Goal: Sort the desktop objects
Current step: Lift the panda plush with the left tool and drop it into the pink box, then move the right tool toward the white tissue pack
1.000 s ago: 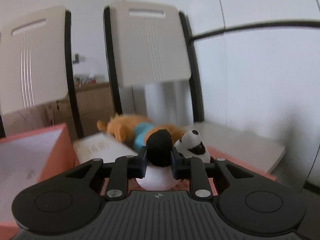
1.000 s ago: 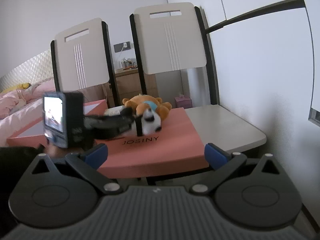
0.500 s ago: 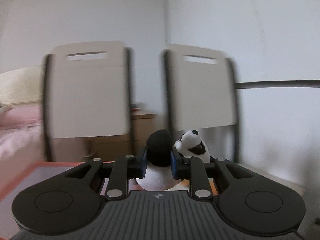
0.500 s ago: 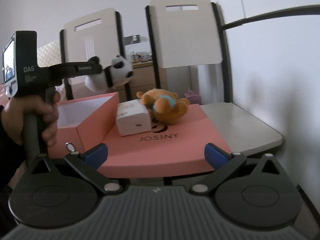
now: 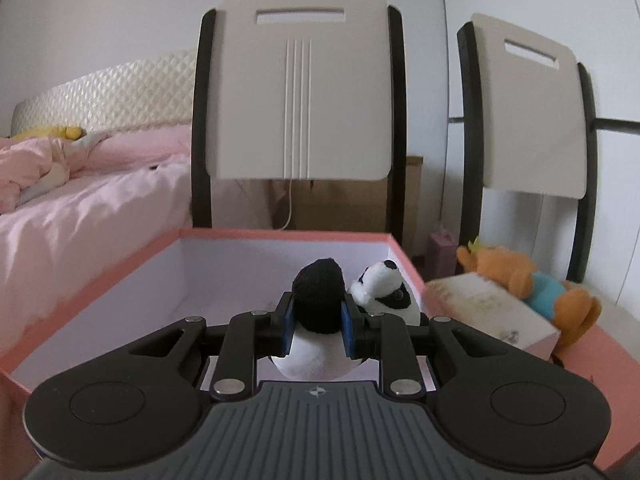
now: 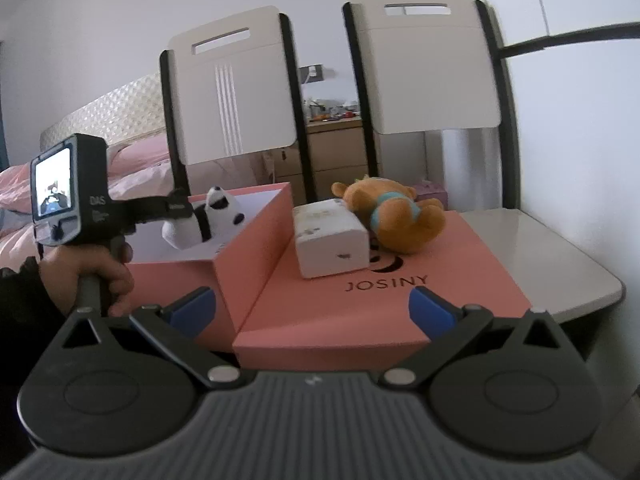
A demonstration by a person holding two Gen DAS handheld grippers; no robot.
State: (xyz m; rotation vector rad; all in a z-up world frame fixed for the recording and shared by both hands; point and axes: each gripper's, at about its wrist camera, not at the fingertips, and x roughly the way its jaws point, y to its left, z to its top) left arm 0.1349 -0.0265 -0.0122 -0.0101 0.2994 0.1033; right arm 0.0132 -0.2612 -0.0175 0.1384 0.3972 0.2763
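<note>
— Panda plush [image 5: 320, 308] clamped in the left gripper [image 5: 317, 322], blue pads pinching its black limb, white body bulging below the fingers. It hangs over the open pink box [image 5: 100, 280], white interior straight ahead of the jaws.

— And from the right-hand camera?

— Far left of that gripper, a hand [image 6: 86, 272] grips the left tool's handle, panda [image 6: 208, 220] held out over the box [image 6: 248, 240]. Just right of the box lies the pink lid [image 6: 360, 300] marked JOSINY, directly ahead of the right gripper [image 6: 312, 308].

— What's on the lid?

— White carton [image 6: 330, 236], with an orange teddy bear [image 6: 392, 216] touching its right side.

— Right gripper's state?

— Spread wide, blue pads [image 6: 430, 306] well apart, nothing between them, low before the lid's near edge. Two chair backs [image 6: 428, 68] stand beyond.
</note>
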